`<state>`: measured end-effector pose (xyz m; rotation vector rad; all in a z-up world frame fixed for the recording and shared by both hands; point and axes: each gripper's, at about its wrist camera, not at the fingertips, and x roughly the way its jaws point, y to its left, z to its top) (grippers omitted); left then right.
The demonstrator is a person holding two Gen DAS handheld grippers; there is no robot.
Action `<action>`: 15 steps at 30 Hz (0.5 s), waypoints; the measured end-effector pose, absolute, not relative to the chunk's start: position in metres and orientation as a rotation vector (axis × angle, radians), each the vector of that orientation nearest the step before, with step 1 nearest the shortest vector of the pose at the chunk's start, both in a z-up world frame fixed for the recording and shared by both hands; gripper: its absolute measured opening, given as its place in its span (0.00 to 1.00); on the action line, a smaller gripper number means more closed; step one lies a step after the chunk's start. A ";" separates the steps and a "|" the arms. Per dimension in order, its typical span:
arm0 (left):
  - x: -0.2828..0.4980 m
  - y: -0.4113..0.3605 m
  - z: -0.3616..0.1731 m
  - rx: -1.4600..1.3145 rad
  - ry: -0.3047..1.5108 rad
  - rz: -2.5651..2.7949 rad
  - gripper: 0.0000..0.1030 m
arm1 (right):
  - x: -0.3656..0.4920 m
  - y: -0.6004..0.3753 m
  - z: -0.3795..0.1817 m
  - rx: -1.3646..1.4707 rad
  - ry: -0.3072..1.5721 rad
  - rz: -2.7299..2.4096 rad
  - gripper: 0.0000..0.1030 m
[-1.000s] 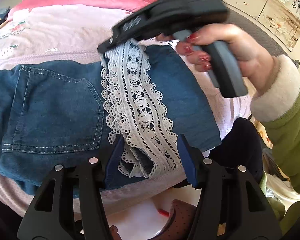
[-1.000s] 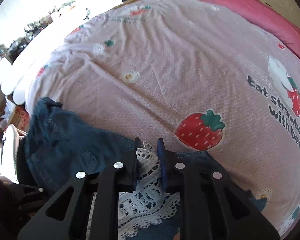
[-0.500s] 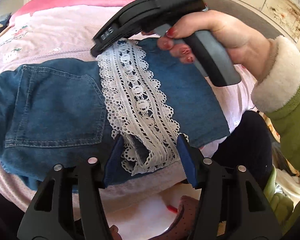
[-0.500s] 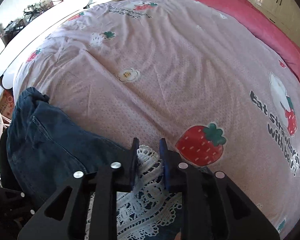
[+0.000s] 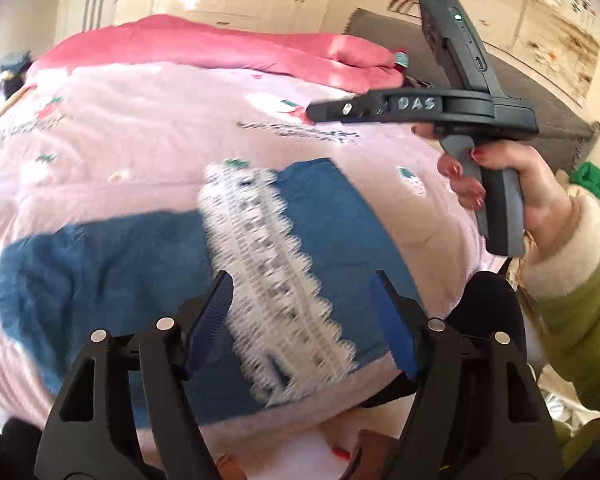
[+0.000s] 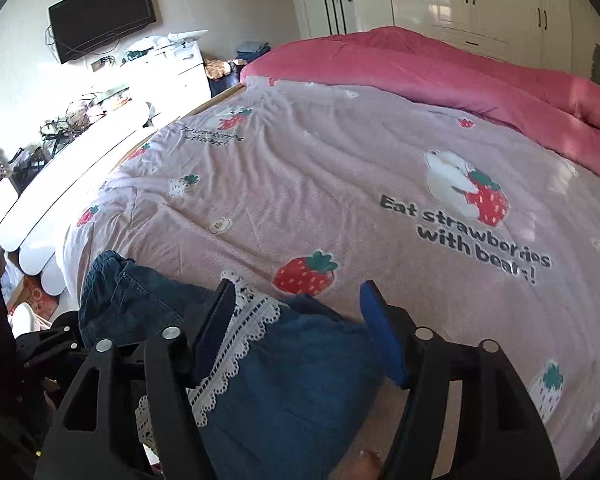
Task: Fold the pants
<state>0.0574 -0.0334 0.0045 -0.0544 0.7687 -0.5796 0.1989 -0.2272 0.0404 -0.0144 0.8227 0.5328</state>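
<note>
Two close downward wrist views, shared pants (image 5: 320, 216) (image 6: 300, 364)

"DAS" on right gripper (image 5: 342, 113); "Eat strawberries with bears!" on bedcover (image 6: 340, 184)

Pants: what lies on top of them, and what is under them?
A white lace band runs across the folded denim pants. Under them is the pink strawberry bedspread. The layers folded underneath are covered.

bright daylight, glare blown out at the right wrist view's left; left wrist view motion-blurred; fisheye edges bend.
</note>
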 end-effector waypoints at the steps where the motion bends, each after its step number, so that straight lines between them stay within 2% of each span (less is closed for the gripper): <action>1: 0.060 -0.042 0.002 -0.042 0.767 -0.591 0.61 | 0.198 -0.227 0.035 -0.007 0.847 0.537 0.34; 2: 0.062 -0.049 0.000 -0.033 0.771 -0.596 0.61 | 0.197 -0.225 0.029 -0.002 0.863 0.544 0.24; 4: 0.064 -0.063 -0.009 -0.002 0.780 -0.592 0.61 | 0.194 -0.217 0.017 -0.031 0.880 0.556 0.17; 9: 0.064 -0.066 -0.033 0.040 0.867 -0.571 0.61 | 0.202 -0.208 -0.008 -0.078 0.914 0.533 0.17; 15: 0.056 -0.068 -0.039 0.063 0.855 -0.575 0.64 | 0.214 -0.244 -0.038 -0.047 0.982 0.394 0.15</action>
